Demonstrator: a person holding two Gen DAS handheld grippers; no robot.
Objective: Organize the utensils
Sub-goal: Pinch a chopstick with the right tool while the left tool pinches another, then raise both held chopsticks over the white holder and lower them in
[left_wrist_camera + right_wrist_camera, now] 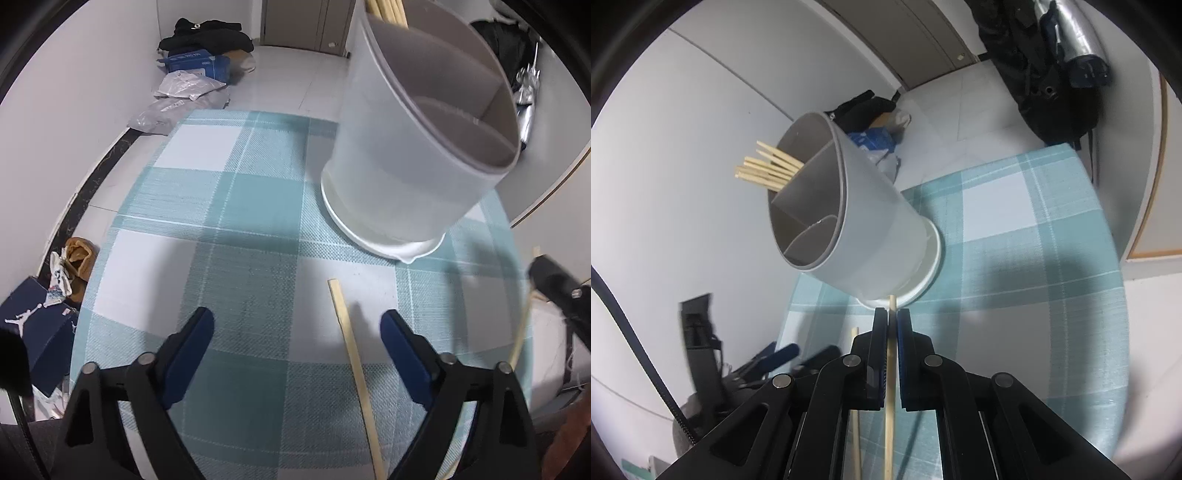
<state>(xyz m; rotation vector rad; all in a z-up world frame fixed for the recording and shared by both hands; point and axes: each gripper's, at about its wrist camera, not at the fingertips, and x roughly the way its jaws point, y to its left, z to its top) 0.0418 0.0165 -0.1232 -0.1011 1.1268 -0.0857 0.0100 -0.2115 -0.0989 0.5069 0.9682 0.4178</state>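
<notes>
We see a round table with a blue and white checked cloth (229,206). On it stands a white utensil holder (417,147) with walls inside that split it into parts. A bunch of wooden chopsticks (768,168) sticks out of one part. The other parts that we can see look empty.

Our left gripper (297,332) points down at the cloth. Its blue fingers (192,350) are wide apart, with nothing squeezed between them. One loose chopstick (354,365) lies flat on the cloth in the gap between the fingers, closer to the right one. We cannot tell if it touches that finger.

Our right gripper (892,321) is closed tight on another chopstick (891,369). The stick runs up between the two blue pads, and its tip pokes out just in front of the bottom of the holder. In the right wrist view, the loose chopstick shows just to the left of the held one.

On the floor past the table lie bags, boxes and dark clothes (207,35).
</notes>
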